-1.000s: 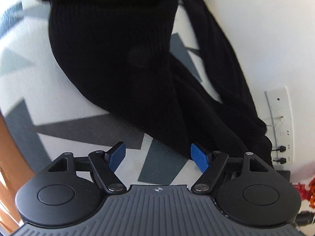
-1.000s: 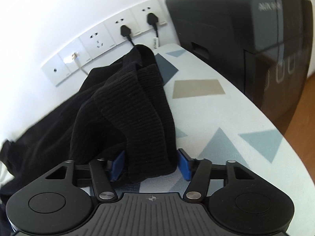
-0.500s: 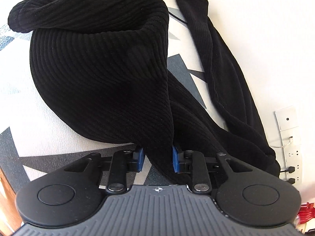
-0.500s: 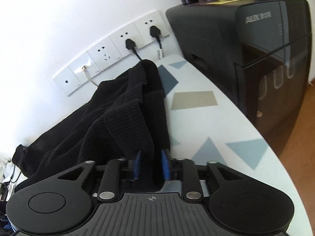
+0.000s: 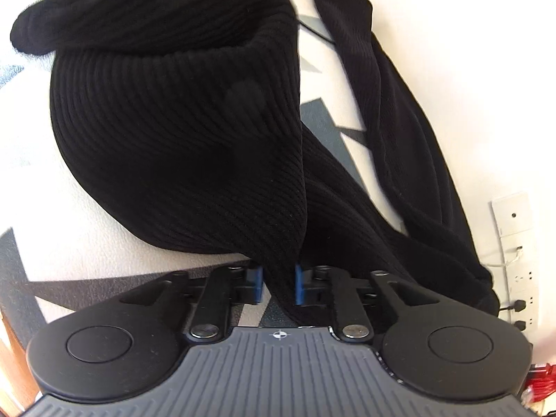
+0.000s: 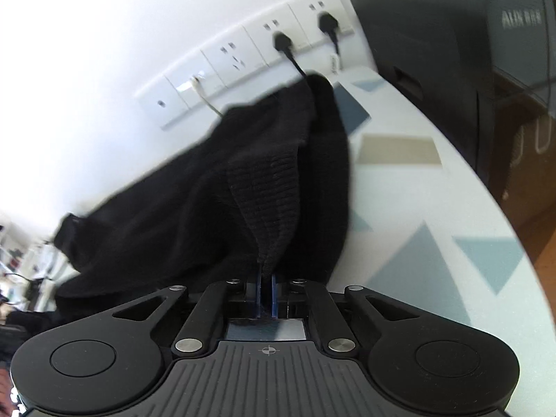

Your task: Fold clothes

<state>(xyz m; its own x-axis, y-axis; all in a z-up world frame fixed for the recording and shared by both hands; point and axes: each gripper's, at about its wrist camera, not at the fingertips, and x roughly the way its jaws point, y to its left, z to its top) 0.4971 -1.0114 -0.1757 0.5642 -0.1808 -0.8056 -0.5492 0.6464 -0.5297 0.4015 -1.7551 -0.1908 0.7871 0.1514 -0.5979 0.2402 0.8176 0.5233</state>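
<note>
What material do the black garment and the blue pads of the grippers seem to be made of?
Black garment: seemingly a soft ribbed knit, matte; fine parallel ribs show and it drapes in loose folds. The fibre cannot be told.
Blue pads: probably rubber or soft plastic, smooth and matte; only their thin edges show beside the pinched cloth.

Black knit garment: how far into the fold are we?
Done: both grasps are made. The left tongs are shut on a bunched edge of the black knit garment, and the right tongs pinch another ribbed edge of it. In hand: the cloth is held up off the patterned tabletop. Left: no flat, neat fold shows; the garment is heaped, one long part trailing beside the wall sockets.
</note>
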